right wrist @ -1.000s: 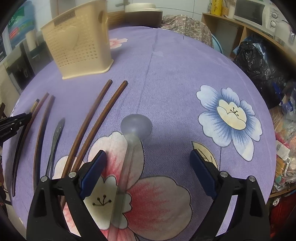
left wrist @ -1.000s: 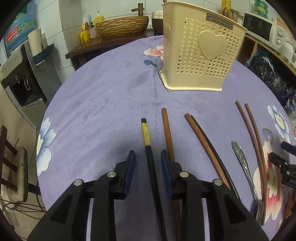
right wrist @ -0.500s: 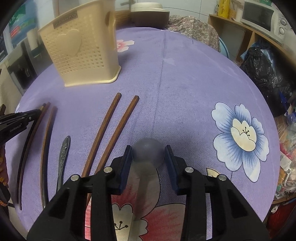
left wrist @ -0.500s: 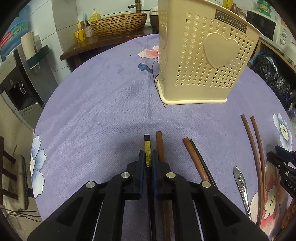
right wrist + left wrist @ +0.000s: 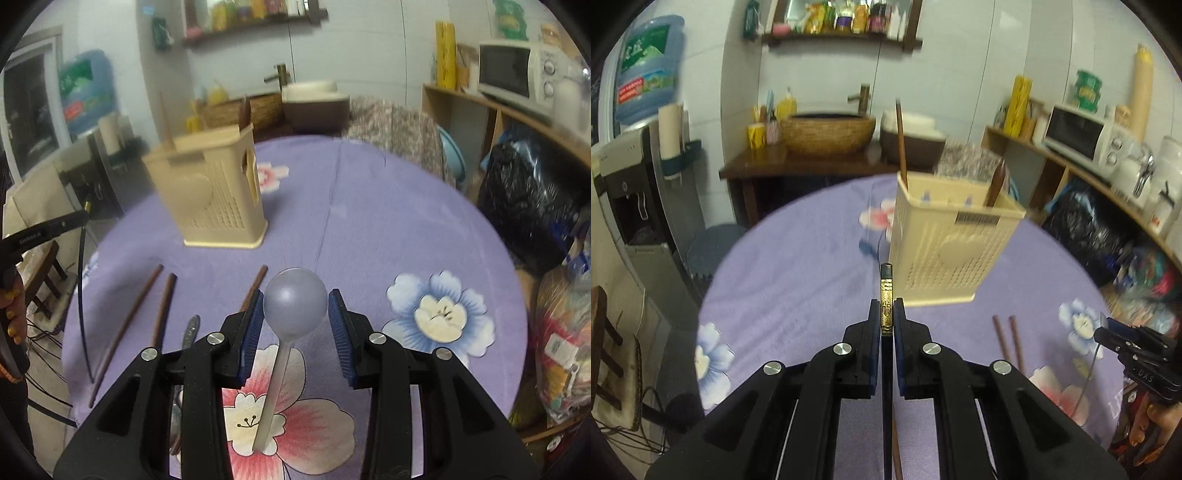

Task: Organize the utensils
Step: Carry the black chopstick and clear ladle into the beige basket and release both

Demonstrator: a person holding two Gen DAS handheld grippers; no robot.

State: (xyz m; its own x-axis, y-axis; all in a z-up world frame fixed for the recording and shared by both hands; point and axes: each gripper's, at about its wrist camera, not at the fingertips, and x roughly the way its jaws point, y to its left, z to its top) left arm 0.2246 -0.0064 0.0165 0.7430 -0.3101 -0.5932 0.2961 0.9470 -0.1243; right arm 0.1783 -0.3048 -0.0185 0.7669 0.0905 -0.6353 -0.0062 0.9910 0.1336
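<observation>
A black chopstick (image 5: 886, 291) with a gold-engraved band is clamped in the closed left gripper (image 5: 886, 314) above the table (image 5: 798, 273). A grey spoon (image 5: 295, 301) is pinched by its bowl in the part-open right gripper (image 5: 295, 314) (arm lettered "DAS"). The beige basket (image 5: 945, 254) label is blurred.

Microwave (image 5: 1078, 137), water jug (image 5: 646, 70), woven basin (image 5: 827, 133).
</observation>
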